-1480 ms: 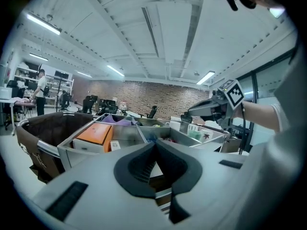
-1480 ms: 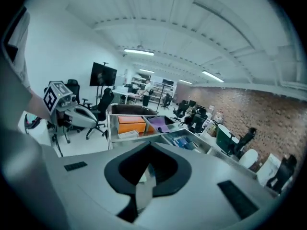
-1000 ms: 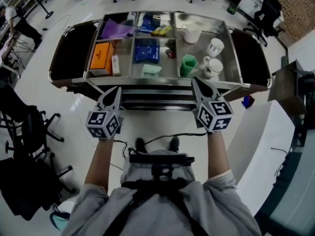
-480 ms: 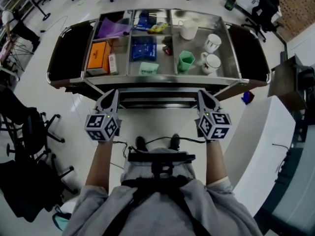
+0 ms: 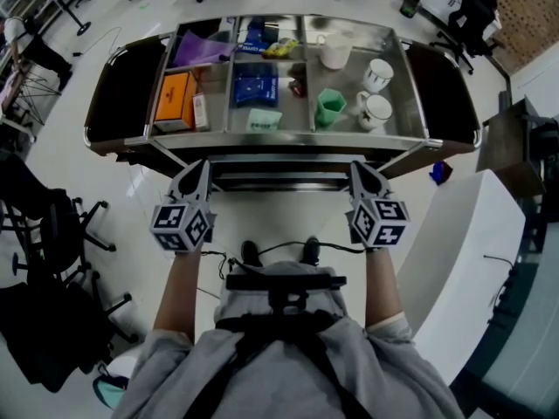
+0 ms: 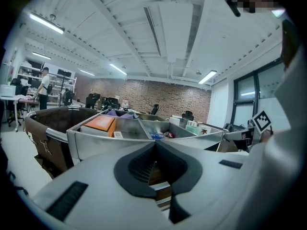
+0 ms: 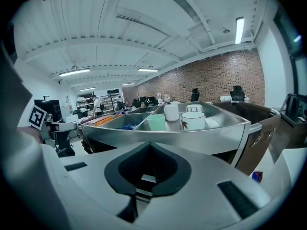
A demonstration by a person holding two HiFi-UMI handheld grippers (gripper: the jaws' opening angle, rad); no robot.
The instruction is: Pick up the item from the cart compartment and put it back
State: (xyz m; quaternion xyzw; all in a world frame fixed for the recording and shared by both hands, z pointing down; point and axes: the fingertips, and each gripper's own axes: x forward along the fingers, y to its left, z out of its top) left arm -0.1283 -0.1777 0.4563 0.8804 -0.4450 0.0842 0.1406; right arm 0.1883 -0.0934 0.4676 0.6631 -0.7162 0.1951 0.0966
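Pinching nothing, both jaw pairs were fully closed. Left gripper [image 5: 206, 162] and right gripper [image 5: 355, 164] hung just short of the cart [image 5: 279, 144]. Green cup [image 5: 330, 109], mugs [image 5: 374, 112] and orange box [image 5: 175, 94] sat in their compartments. Likely nothing picked yet; target item unclear.

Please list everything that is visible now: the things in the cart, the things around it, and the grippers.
steel cart tray: one, silver, in front of the person, divided into compartments
orange flat box: one, orange, near left compartment
purple plastic bag: one, purple, far left compartment
blue flat packets: two, blue, middle column, one behind the other
pale green packet: one, near middle
yellow snack packet: one, far middle
green plastic cup: one, right compartment
white cups: three, right compartment
black office chairs: several, on the floor around
left gripper: grey, shut, empty
right gripper: grey, shut, empty
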